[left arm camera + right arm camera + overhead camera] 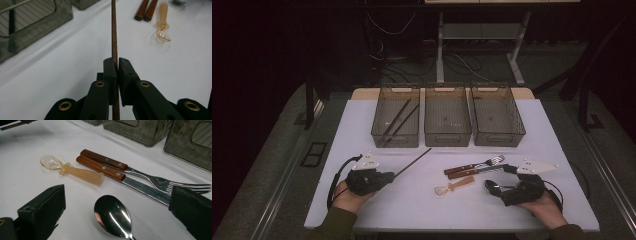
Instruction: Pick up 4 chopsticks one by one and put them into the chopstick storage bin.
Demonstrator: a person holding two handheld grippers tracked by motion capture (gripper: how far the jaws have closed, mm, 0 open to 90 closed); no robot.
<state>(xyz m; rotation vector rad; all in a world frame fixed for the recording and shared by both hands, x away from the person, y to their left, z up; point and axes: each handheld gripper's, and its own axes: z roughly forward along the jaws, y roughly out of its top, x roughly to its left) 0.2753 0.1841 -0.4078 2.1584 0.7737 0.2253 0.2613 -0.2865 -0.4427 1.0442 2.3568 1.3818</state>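
Observation:
My left gripper (389, 176) (116, 62) is at the table's front left, shut on a dark wooden chopstick (413, 162) (114, 30) that points away toward the bins. At the front right my right gripper (498, 176) (117, 195) stands wide open, and a metal spoon (112, 216) lies on the table between its jaws, untouched. Just beyond it lie a wooden-handled fork (477, 164) (105, 160) and knife (464, 173) (100, 168) side by side. A small amber plastic spoon (454, 186) (80, 172) (163, 23) lies near the middle front.
Three translucent grey bins stand in a row at the back of the white table (412, 200): the left bin (396, 135) holds two chopsticks (398, 119), and the middle bin (447, 137) and right bin (498, 137) hold none.

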